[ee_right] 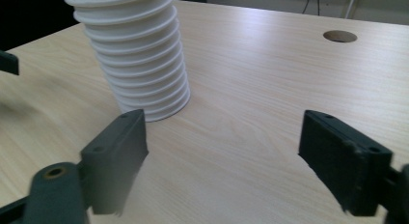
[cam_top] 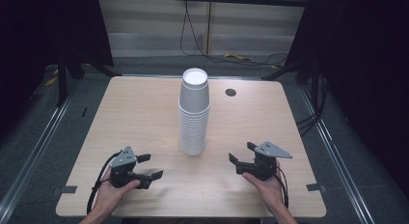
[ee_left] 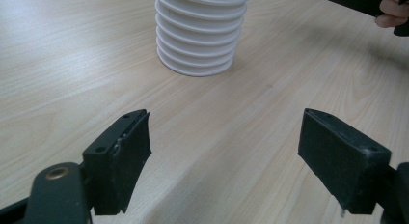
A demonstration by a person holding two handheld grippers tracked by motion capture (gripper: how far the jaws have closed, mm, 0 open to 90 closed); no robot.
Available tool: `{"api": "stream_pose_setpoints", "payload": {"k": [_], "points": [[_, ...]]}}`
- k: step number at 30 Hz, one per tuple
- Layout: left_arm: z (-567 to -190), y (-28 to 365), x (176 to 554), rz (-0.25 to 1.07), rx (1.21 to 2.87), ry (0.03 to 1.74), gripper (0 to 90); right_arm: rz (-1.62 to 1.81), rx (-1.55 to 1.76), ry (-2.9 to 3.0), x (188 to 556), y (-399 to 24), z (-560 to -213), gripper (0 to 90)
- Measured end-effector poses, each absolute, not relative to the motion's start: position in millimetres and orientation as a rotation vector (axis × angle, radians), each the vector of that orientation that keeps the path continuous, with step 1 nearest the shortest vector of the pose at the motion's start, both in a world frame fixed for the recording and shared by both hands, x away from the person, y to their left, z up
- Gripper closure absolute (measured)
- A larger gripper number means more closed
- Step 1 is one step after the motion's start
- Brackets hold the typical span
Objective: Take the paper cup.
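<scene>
The person's left hand (cam_top: 113,190) comes in from the near edge of the surface (cam_top: 144,113) and wraps the body of the left hand-held gripper (cam_top: 148,167), which lies low over the surface near the near-left corner and points toward the middle. Its grey three-cornered plate faces up, and a black cable loops from it back along the wrist. Its jaws stand released, well apart, with bare wood between them in the left gripper view.

The right hand (cam_top: 263,183) enters from the near edge on the other side and holds the right hand-held gripper (cam_top: 242,153) near the near-right corner, also low and aimed inward toward the middle. Its jaws are released too, spread wide with nothing between them in the right gripper view.

Between the two, a little nearer the near edge than the centre, stands a stack of white paper cups (cam_top: 195,113). The cups are nested upside down, bases up, so the stack narrows toward its flat white top and shows a column of ribbed rims along its lower half. It stands upright on the wood, touched by neither hand-held gripper. In the left gripper view its lower rims (ee_left: 197,35) sit ahead of the jaws; in the right gripper view they sit ahead and left.

A small round hole (cam_top: 230,92) lies in the surface toward the far-right corner.
</scene>
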State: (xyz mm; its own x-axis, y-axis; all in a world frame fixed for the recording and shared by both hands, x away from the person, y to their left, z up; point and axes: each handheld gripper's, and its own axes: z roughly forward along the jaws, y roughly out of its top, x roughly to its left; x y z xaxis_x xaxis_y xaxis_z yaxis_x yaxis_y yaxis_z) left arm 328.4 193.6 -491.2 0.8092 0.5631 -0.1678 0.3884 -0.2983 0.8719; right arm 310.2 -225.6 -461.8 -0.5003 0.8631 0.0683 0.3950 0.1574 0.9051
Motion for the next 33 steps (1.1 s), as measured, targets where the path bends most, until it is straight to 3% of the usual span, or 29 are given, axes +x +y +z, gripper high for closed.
{"api": "stream_pose_setpoints", "payload": {"k": [33], "points": [[-489, 193, 325, 0.211, 1.939, 0.707, 17.8, 1.420, 1.056, 2.085, 311, -213, -444, 13.9]]}}
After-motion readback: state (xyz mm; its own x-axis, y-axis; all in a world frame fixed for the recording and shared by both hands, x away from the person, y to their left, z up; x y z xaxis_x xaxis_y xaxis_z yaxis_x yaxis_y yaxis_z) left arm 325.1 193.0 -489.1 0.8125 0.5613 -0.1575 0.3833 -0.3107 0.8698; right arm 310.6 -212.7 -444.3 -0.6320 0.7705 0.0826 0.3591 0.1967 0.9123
